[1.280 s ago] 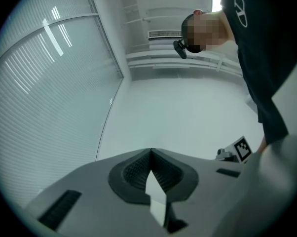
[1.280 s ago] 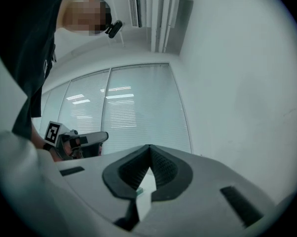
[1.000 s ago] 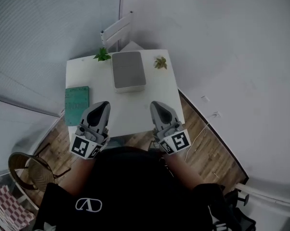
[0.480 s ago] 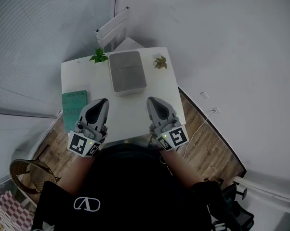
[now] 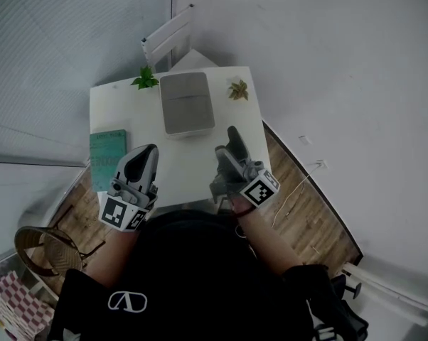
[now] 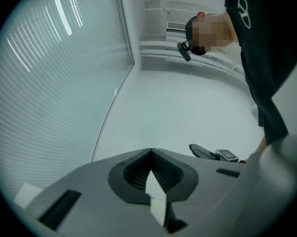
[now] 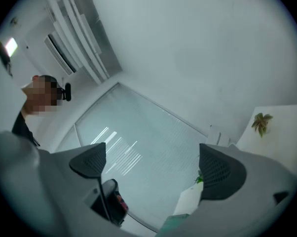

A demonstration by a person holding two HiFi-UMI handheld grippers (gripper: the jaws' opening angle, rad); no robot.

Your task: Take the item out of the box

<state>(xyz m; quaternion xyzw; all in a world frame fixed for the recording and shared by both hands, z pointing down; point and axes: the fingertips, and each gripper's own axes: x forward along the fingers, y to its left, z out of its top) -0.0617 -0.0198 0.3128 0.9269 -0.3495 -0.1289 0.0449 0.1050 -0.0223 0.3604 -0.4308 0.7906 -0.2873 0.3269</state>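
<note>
Nothing's been touched yet as far as I can see; the box (image 5: 188, 104) sits shut on the far half of the white surface (image 5: 200, 165) with its lid flat. The item isn't visible, so my guess is it's inside under that lid.

Both claws hang on the near side of the box, clear of it. The left claw (image 5: 147, 152) is to the near left of the box, jaws pressed together on nothing; the right claw (image 5: 225, 144) is to the near right, rolled onto its side. Its jaws have just been opening and are now spread wide with nothing between them.

How I'd do this bit: the lid has to come off first, so bring the spread right claw up to the box's near-right edge and catch the lid's lip, not the whole wall. The box looks light, so I'd rest the left claw against its left side to stop it sliding or lifting along; then raise the lid straight up, slowly.

Mind the little green plant (image 5: 144, 80) just beside the box's far-left corner and the dried sprig (image 5: 237, 89) just right of the box; the green booklet (image 5: 109, 157) to the near left is out of the way. The bare patch in front of the box looks fine for setting the lid down.
</note>
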